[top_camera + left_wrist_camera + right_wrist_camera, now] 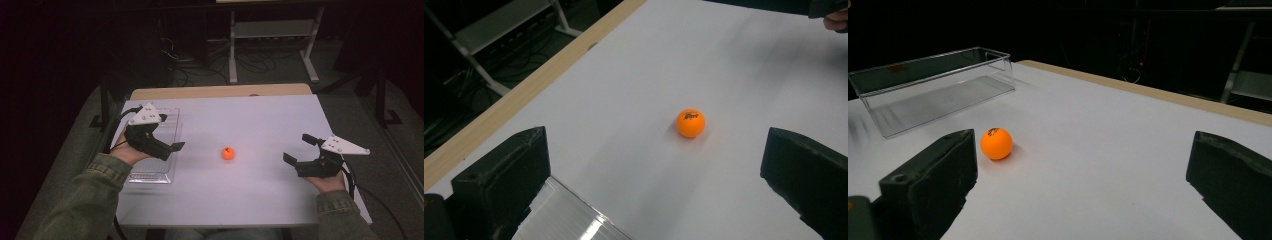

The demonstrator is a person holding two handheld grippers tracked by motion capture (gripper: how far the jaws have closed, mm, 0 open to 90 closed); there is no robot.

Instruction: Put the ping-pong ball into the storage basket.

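A small orange ball [228,153] with dark print rests on the white table [260,200], about midway between the two grippers. My left gripper [171,132] hovers open over a clear plastic box [150,172] at the table's left, its jaws pointing toward the ball. In the left gripper view the ball [690,123] lies ahead of the wide-apart jaws, with nothing between them. My right gripper [298,148] is open at the right and faces left. In the right gripper view the ball [996,143] sits just beyond the left jaw, and the empty box [933,85] stands behind it.
The table's far edge is a wooden strip [220,92]. Beyond it are a grey metal stand [270,30] and cables on a dark floor. The box's corner [569,215] shows below the left gripper. The other hand [836,20] appears far off.
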